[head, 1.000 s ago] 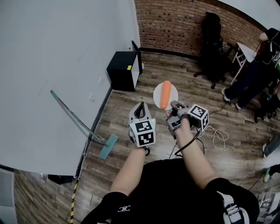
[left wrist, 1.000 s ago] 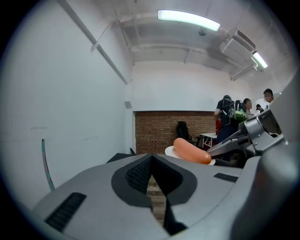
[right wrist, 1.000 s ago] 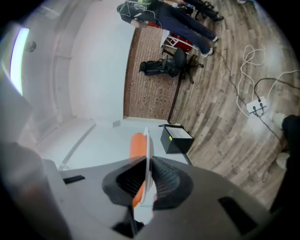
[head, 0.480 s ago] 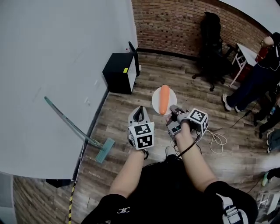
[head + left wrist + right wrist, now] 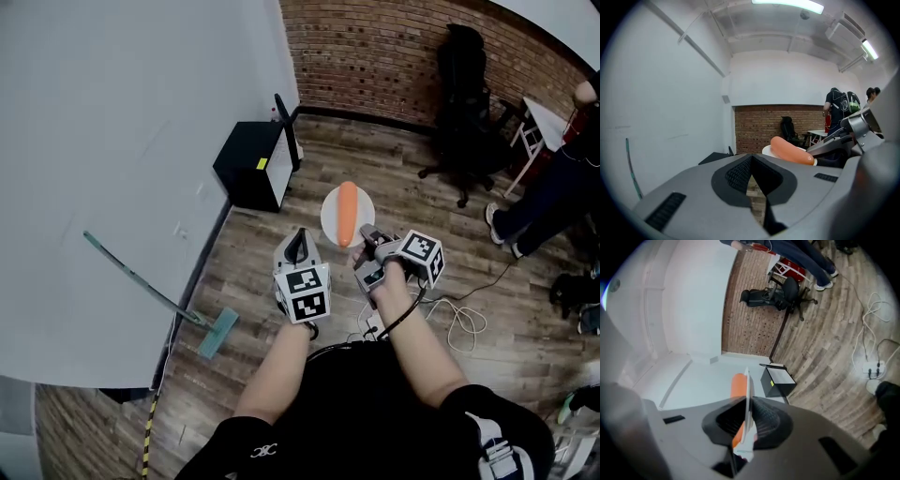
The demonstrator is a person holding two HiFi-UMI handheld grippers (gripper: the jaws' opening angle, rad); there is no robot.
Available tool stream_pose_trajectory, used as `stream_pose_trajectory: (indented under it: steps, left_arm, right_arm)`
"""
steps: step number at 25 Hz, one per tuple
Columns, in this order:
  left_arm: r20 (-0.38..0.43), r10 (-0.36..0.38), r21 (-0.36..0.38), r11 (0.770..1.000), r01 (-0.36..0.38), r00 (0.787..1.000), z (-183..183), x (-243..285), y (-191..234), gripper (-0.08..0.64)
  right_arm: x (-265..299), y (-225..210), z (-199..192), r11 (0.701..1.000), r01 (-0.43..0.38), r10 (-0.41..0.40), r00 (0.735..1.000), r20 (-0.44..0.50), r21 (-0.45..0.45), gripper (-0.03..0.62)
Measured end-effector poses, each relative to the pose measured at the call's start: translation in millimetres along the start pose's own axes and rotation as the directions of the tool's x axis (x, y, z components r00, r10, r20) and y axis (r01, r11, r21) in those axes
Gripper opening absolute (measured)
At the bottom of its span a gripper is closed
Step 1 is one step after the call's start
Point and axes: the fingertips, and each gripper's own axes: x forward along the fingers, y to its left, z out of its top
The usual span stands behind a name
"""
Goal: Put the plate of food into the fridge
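A white plate [image 5: 331,214] carrying an orange carrot [image 5: 347,213] hangs above the wood floor. My right gripper [image 5: 367,234] is shut on the plate's near rim. In the right gripper view the plate [image 5: 747,392] stands edge-on between the jaws, with the carrot [image 5: 737,385] to its left. My left gripper [image 5: 300,236] is shut and empty, just left of the plate. In the left gripper view, the carrot [image 5: 790,150] shows ahead to the right. A small black fridge [image 5: 247,165] stands on the floor by the white wall, its door [image 5: 287,131] ajar.
A long-handled mop [image 5: 214,335] leans on the white wall [image 5: 122,141] at left. An office chair [image 5: 464,98] stands before the brick wall [image 5: 375,52]. A person [image 5: 553,183] stands at far right. Cables [image 5: 461,317] lie on the floor near my right side.
The held plate and both grippers have drifted a little left and forward, and the fridge now sits lower in view. Both grips are unchanged. The person at right has shifted.
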Motion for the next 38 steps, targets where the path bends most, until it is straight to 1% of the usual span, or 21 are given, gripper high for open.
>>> stream_pose_trajectory:
  steps: [2, 5, 10, 13, 19, 21, 23, 26, 32, 34, 36, 38]
  left_arm:
    - [0.008, 0.016, -0.009, 1.000, -0.016, 1.000, 2.1, 17.3, -9.9, -0.005]
    - [0.018, 0.034, -0.028, 0.999, -0.033, 0.999, -4.8, 32.1, -15.9, -0.005]
    - [0.002, 0.036, -0.008, 0.999, -0.036, 0.999, -12.2, 52.8, -33.9, -0.005]
    - [-0.013, 0.046, -0.015, 0.999, -0.046, 0.999, -9.7, 70.5, -42.2, -0.005]
    - [-0.031, 0.041, -0.021, 0.999, -0.042, 0.999, -11.3, 103.3, -46.1, -0.005]
    - [-0.034, 0.031, -0.014, 0.999, -0.031, 0.999, -5.1, 123.0, -43.6, -0.005]
    - [-0.035, 0.014, -0.011, 1.000, -0.015, 0.999, 10.8, 153.1, -39.8, -0.005]
    - [-0.030, -0.003, -0.021, 1.000, 0.002, 1.000, 31.8, 199.9, -32.1, -0.005]
    - [0.007, -0.011, -0.025, 1.000, 0.011, 1.000, 21.3, 233.0, -33.2, -0.005]
    - [0.017, -0.016, -0.038, 0.999, 0.017, 1.000, 36.5, 258.9, -23.1, -0.005]
    - [0.020, -0.021, -0.037, 0.999, 0.022, 1.000, 56.5, 289.2, -8.2, -0.005]
    - [0.018, -0.027, -0.035, 0.999, 0.027, 0.999, 69.1, 315.2, 4.2, -0.005]
  right_arm:
    - [8.8, -2.5, 19.5, 1.000, -0.002, 0.001, 1.000, -0.015, -0.010, 0.046]
    - [16.9, -13.2, 31.9, 1.000, -0.001, 0.000, 0.999, -0.033, -0.026, 0.044]
    - [30.5, -18.0, 52.7, 1.000, -0.023, 0.023, 0.998, -0.050, -0.014, 0.044]
    - [34.8, -21.3, 66.1, 1.000, -0.016, 0.015, 0.997, -0.077, -0.018, 0.044]
    - [52.9, -40.3, 87.2, 1.000, 0.027, -0.027, 0.996, -0.088, 0.000, 0.044]
    - [67.3, -36.7, 99.0, 1.000, 0.029, -0.028, 0.997, -0.075, 0.012, 0.046]
    - [89.1, -24.1, 118.0, 0.999, 0.025, -0.024, 0.998, -0.056, 0.020, 0.044]
    - [124.0, -7.7, 145.9, 1.000, 0.028, -0.028, 0.999, -0.040, 0.009, 0.046]
    - [155.3, -16.3, 161.8, 1.000, -0.017, 0.017, 0.999, -0.035, -0.007, 0.046]
    - [181.0, -5.2, 169.6, 1.000, -0.011, 0.010, 0.999, -0.042, -0.017, 0.046]
    - [212.5, 10.8, 178.4, 1.000, -0.006, 0.005, 0.999, -0.043, -0.017, 0.046]
    - [239.7, 22.2, 187.3, 1.000, -0.004, 0.003, 0.999, -0.039, -0.015, 0.044]
